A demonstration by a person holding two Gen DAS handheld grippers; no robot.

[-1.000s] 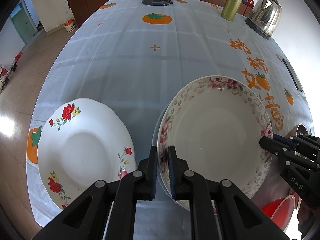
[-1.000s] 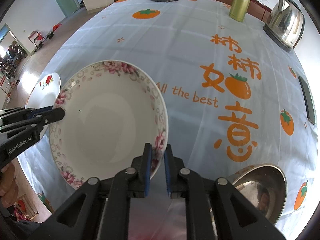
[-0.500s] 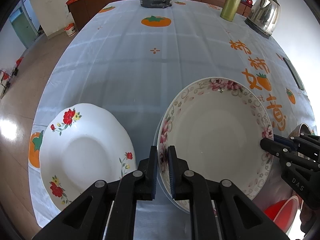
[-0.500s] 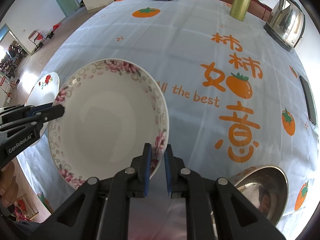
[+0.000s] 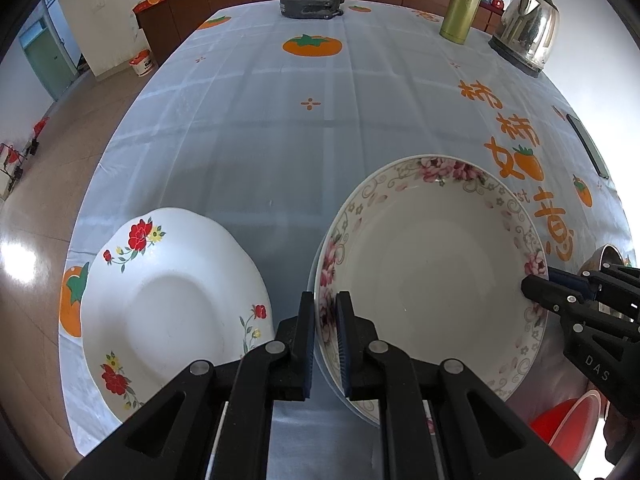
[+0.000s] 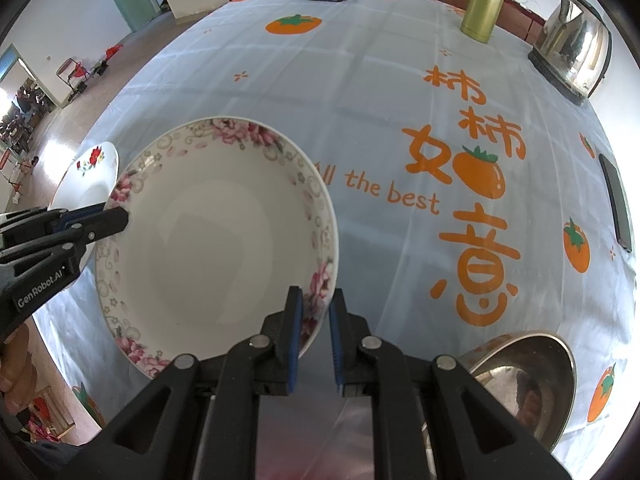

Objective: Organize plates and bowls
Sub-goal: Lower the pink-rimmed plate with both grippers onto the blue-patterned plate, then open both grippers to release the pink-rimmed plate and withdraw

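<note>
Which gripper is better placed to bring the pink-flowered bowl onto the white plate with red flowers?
Probably left. The left gripper clamps the bowl on the rim beside the white plate. The right gripper holds the opposite rim, across the bowl from it.

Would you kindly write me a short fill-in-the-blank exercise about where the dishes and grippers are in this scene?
1. Both grippers grip the rim of the ____-patterned bowl.
2. The white plate with red flowers lies to the bowl's ____ in the left wrist view.
3. Near the right gripper sits an empty ____ bowl.
4. The left gripper clamps the bowl's rim between its ____ pads.

Missing words: pink-flower; left; steel; blue
</note>
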